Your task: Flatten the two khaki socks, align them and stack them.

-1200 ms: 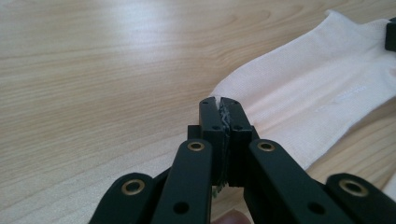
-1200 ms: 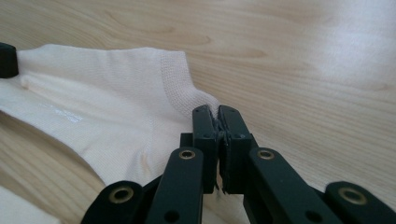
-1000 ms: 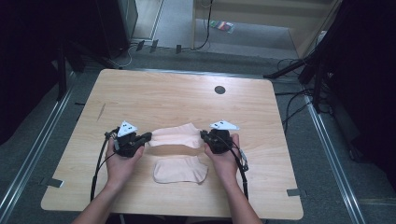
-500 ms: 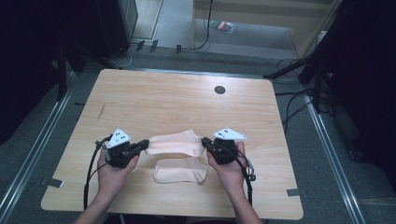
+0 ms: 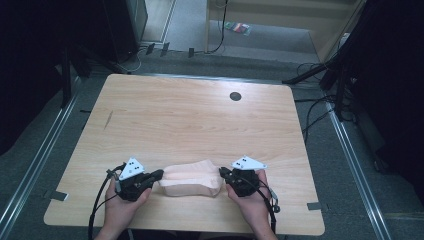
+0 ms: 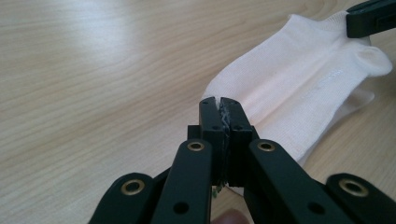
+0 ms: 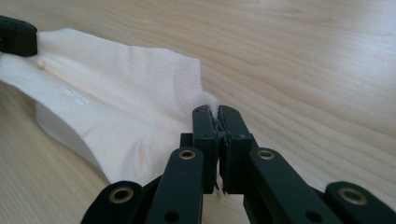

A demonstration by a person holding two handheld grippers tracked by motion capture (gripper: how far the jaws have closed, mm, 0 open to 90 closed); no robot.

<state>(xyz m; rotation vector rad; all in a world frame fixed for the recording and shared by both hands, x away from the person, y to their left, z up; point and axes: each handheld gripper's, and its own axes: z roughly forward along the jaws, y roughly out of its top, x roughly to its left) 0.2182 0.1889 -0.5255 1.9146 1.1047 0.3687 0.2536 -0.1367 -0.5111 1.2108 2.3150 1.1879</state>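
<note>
held between the two claws, low centre of the high view: a pale sock [image 5: 192, 177], long axis running left to right across the frame, parallel to the table's [image 5: 200, 115] near edge. looks like a second sock beneath it, edges showing under the top one in both gripper views, though hard to be sure. left gripper [image 5: 156, 175] at the sock's left end, right gripper [image 5: 223, 172] at its right end, each equally near its own end, so neither hand has the advantage.

left claw clamped tight on the toe end, jaws pressed together with a sliver of white fabric between them [image 6: 223, 116]. right claw likewise closed on the cuff-and-heel end, fabric pinched at the tips [image 7: 215, 122]. sock stretched fairly flat between the two, lying on or just over the wood.

both hands low at the bottom of the high view, forearms entering from the lower edge, claws pointing inward toward each other, roughly level with the tabletop.
</note>
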